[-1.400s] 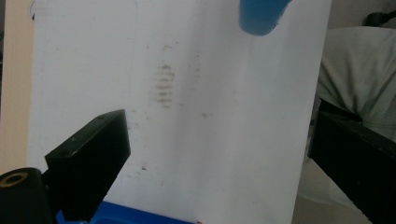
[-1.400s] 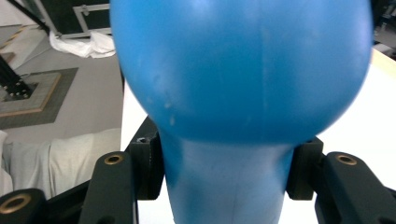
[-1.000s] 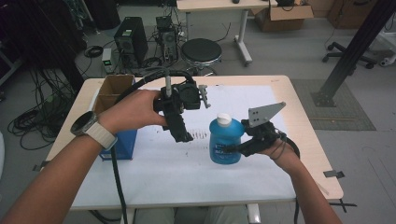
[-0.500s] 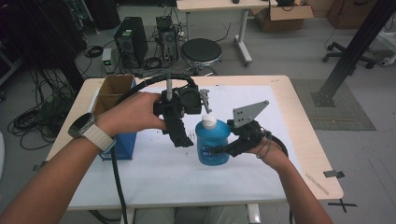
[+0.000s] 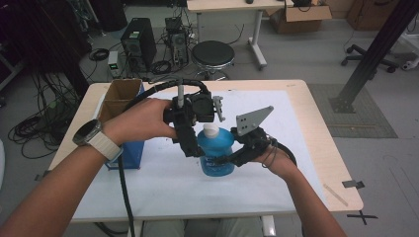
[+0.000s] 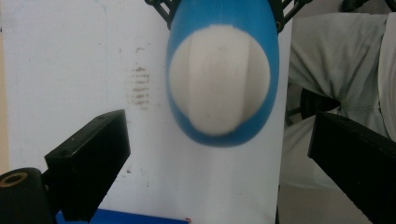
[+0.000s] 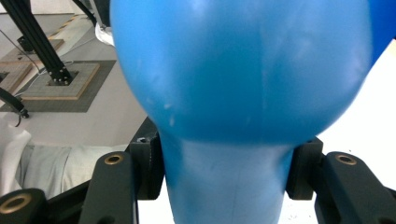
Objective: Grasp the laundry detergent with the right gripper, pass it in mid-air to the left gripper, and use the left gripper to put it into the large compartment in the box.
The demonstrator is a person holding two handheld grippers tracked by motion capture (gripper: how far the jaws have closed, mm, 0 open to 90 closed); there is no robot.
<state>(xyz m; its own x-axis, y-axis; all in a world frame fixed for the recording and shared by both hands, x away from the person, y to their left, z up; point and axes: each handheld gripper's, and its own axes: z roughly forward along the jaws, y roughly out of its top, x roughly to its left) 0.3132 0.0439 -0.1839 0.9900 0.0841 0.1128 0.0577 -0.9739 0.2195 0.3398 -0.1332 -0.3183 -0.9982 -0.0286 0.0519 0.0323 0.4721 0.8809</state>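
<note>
The right gripper (image 5: pixel 228 159) was clamped on the narrow waist of the blue bottle (image 5: pixel 216 154), which stood upright on the white sheet (image 5: pixel 296 138) near the middle of the table (image 5: pixel 323 116). The left gripper (image 5: pixel 190 140) hung at the bottle's ten o'clock in the high view. Its jaws stood wide apart above the white cap (image 6: pixel 219 79), gripping nothing.

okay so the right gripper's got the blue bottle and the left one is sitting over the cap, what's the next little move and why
Probably lower the left gripper a little and close its jaws on the white cap. In the left gripper view the jaws stand open on either side of the cap without touching it, while the right gripper is clamped on the blue bottle, steadying it for a twist.
</note>
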